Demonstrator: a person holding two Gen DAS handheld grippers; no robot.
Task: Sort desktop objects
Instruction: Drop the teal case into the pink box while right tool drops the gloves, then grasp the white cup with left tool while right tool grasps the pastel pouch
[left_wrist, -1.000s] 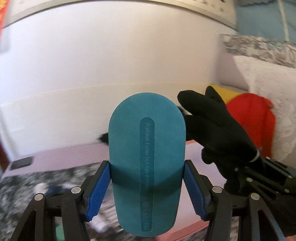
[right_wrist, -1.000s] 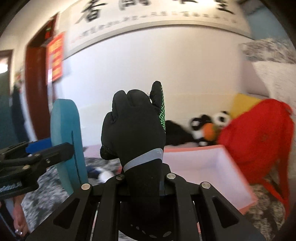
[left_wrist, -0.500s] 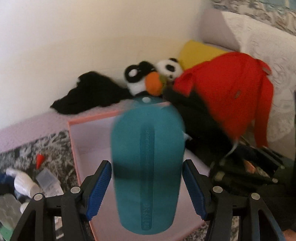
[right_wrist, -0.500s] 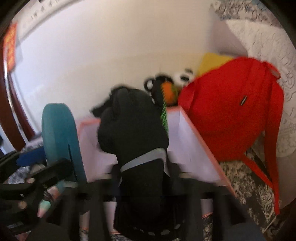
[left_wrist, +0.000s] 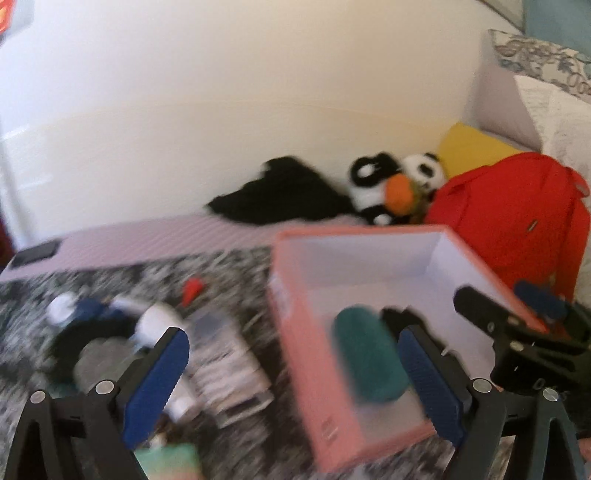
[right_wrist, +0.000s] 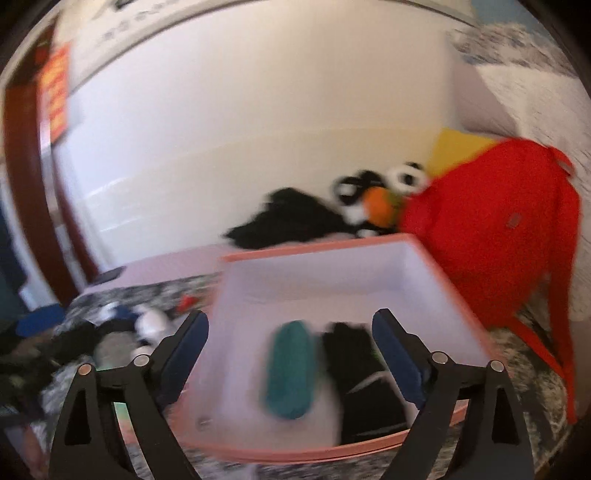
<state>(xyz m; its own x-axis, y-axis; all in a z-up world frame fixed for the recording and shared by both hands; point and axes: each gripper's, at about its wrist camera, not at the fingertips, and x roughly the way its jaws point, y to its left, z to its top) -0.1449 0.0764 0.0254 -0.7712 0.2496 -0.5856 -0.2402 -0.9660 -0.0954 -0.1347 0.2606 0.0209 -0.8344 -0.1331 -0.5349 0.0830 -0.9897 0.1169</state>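
A pink box (left_wrist: 306, 354) (right_wrist: 454, 284) with a white inside sits on the patterned surface. A teal oval case (left_wrist: 369, 360) (right_wrist: 290, 369) lies inside it, with a black glove (right_wrist: 364, 376) (left_wrist: 397, 317) beside it on the right. My left gripper (left_wrist: 295, 384) is open and empty above the box's left wall. My right gripper (right_wrist: 290, 358) is open and empty above the box; it shows in the left wrist view (left_wrist: 517, 332) at the right. Both views are blurred.
Loose small items, a white bottle (left_wrist: 159, 321), a red piece (left_wrist: 194, 288) and a black ring (left_wrist: 92, 332), lie left of the box. A red backpack (left_wrist: 513, 218) (right_wrist: 491, 236), panda plush (left_wrist: 399, 184) and black cloth (left_wrist: 280, 195) lie behind, against the white wall.
Both grippers opened. The teal case left my left gripper and the black glove left my right gripper; both now lie in the pink box. Both grippers have pulled back.
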